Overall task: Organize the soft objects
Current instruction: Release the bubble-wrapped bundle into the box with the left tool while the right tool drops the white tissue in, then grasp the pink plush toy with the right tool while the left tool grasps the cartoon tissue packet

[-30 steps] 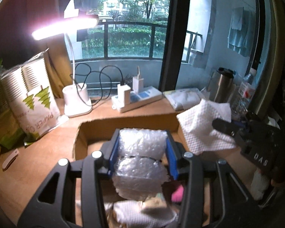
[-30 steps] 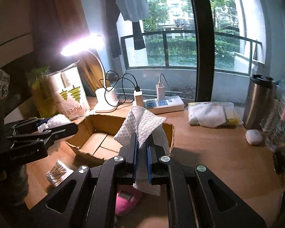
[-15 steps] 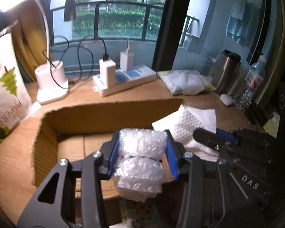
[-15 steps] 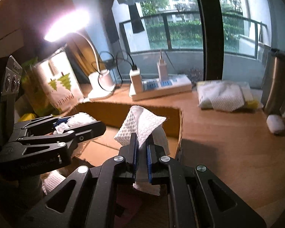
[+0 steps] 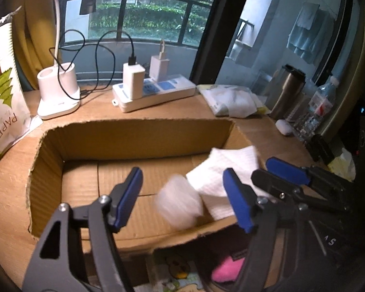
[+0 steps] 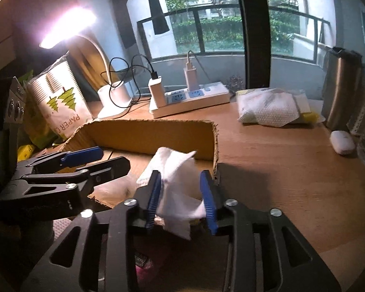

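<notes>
A shallow cardboard box (image 5: 133, 133) lies on the wooden desk; it also shows in the right wrist view (image 6: 155, 133). My left gripper (image 5: 182, 199) is open over the box, and a blurred wad of bubble wrap (image 5: 178, 203) falls between its jaws. My right gripper (image 6: 181, 196) is open at the box's right front corner, with a white textured cloth (image 6: 175, 177) loose between its jaws. The cloth (image 5: 228, 170) also shows in the left wrist view, hanging into the box. The right gripper (image 5: 277, 170) shows there too, and the left gripper (image 6: 95, 158) shows in the right wrist view.
Behind the box stand a white power strip with chargers (image 5: 153, 92), a lamp base (image 5: 58, 92) and a paper bag (image 5: 2, 102). A cloth pack (image 6: 270, 109), steel mug (image 6: 340, 90) and white case (image 6: 342, 142) sit right. A pink item (image 5: 227, 269) lies near.
Both grippers moved down to the box and opened. The left let go of the bubble wrap, which is dropping. The right released its grip on the white cloth.
</notes>
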{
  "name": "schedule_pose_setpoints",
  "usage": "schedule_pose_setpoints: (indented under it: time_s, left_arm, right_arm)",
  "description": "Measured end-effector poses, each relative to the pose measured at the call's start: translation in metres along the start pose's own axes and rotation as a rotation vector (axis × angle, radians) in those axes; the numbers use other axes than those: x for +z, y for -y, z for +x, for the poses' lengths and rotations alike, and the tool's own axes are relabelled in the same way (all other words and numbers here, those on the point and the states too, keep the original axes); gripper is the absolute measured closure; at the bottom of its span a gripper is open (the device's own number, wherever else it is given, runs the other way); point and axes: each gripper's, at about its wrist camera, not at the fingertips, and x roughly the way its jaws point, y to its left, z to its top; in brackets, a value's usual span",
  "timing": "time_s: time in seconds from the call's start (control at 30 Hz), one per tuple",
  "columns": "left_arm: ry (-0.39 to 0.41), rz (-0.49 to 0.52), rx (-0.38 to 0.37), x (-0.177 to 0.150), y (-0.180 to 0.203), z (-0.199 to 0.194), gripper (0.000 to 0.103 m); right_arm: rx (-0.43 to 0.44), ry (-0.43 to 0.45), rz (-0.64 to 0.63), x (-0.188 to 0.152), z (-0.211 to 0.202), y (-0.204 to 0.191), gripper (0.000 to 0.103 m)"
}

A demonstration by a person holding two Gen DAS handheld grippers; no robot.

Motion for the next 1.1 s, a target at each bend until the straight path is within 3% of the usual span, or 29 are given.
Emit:
schedule_pose_setpoints:
  time_s: [0.07,0.5,1.1]
  left_arm:
    - [0.013,0.004,0.003,0.000,0.001,-0.008,0.032]
    - [0.084,0.022,-0.011,-0.026,-0.006,-0.071,0.027]
    - [0.106,0.017,0.028,-0.073,-0.028,-0.121,0.027]
  right_arm:
    - [-0.021,0.013,0.001,-0.001,-0.009,-0.001,0.055]
    - [-0.105,0.082,0.001,-0.019,-0.064,-0.028,0.055]
    - [-0.102,0.085,-0.025,-0.049,-0.085,-0.070,0.051]
